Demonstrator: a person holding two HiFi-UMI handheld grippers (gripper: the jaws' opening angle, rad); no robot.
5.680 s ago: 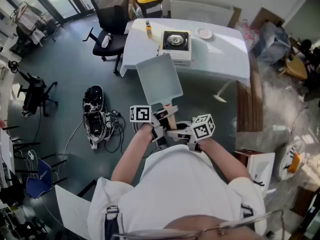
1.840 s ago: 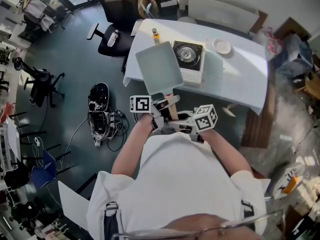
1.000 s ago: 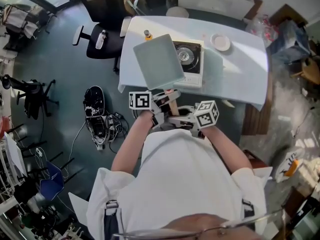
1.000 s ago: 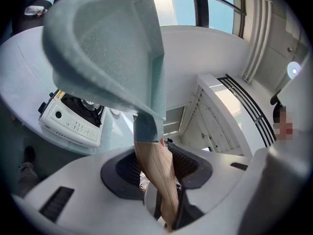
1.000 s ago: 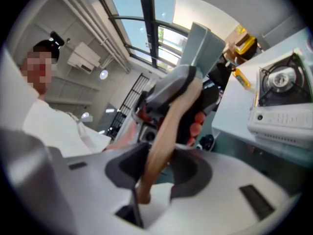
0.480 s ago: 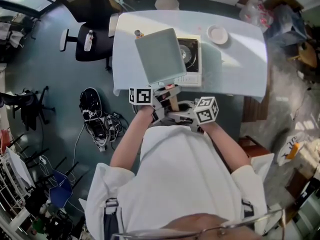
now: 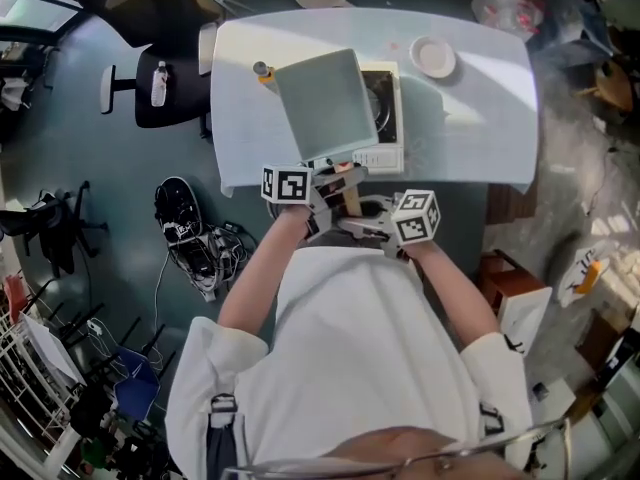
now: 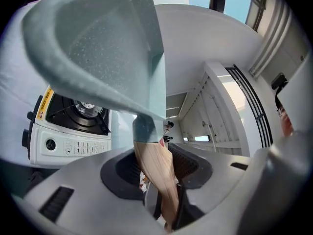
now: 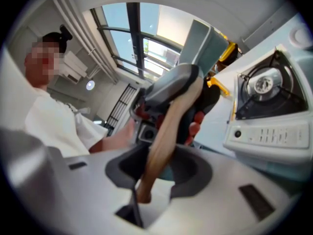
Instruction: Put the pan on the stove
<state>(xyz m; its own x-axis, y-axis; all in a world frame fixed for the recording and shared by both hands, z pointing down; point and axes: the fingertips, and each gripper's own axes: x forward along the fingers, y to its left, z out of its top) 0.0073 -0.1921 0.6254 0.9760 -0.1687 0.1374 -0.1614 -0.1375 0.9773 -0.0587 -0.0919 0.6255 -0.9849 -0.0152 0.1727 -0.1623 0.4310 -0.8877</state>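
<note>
Both left tool and right tool tight on the pan handle, pan above the stove.

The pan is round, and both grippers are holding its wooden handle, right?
Not quite. The pan is square, not round; the head view shows its straight sides and corners. The rest is right: the left gripper and the right gripper both hold its wooden handle.

A white table spans the upper middle of the head view. On it sit a stove near the centre, a small plate to the stove's upper right, and a bottle toward the left edge.
</note>
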